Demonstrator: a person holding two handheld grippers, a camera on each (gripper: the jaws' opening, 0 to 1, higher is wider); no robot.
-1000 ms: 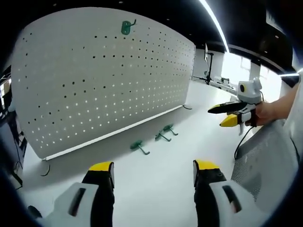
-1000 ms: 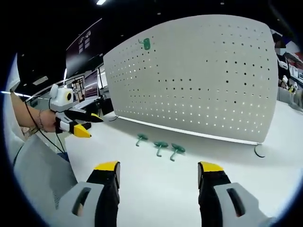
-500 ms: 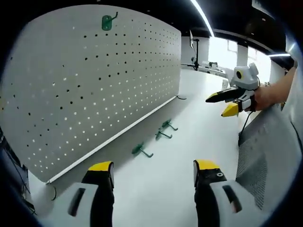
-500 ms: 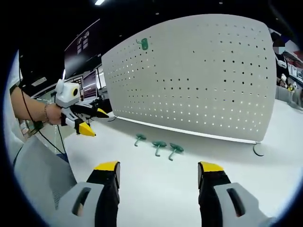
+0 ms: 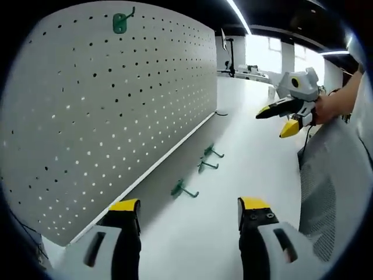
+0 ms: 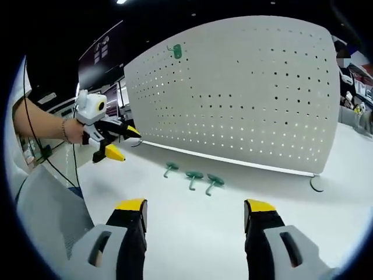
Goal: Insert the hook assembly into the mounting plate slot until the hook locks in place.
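Nearest: left gripper [image 5: 189,213] and right gripper [image 6: 195,213], yellow-tipped jaws apart, empty. Beyond: three green hooks [image 6: 192,177] [image 5: 201,167] lying on smooth white table [image 6: 192,233], near white perforated pegboard [image 6: 250,93]. Farthest: fourth green hook [image 5: 120,21] mounted high. No legible writing.

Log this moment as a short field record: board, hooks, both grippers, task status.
board: white pegboard standing upright on the white table
mounted hook: one green hook near the board's top edge
loose hooks: three green hooks lying in a row on the table in front of the board
left gripper: open, empty, held in the air
right gripper: open, empty, held in the air
task status: no loose hook picked up yet
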